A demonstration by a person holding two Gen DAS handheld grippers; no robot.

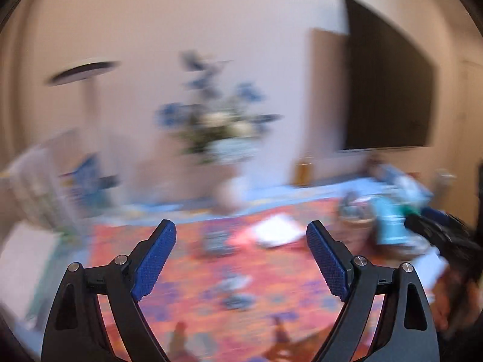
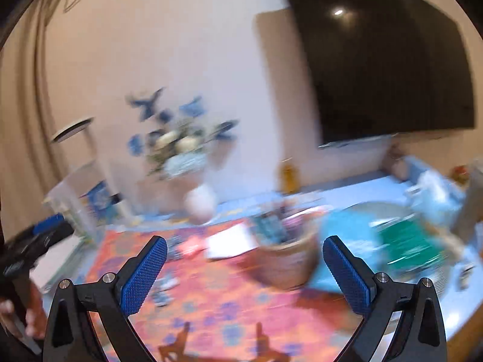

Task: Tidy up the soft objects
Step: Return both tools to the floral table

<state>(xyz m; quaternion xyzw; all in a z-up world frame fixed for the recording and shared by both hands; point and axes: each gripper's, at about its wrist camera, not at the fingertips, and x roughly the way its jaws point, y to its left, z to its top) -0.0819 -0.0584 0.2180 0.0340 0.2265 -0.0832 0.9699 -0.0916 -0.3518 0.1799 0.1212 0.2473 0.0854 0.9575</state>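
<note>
Left hand-held gripper [image 1: 241,229] spread wide, nothing between the blue pads [image 1: 154,262]. Right hand-held gripper [image 2: 244,244] likewise agape and empty. Below and just ahead of both, an orange patterned rug [image 1: 193,277]. Further ahead of the right one, slightly right, a woven basket [image 2: 283,259] with blurred soft items [image 2: 271,223] inside. Beyond, a vase of blue flowers [image 1: 217,120]; far right, a dark screen [image 2: 386,75] on the wall.
</note>
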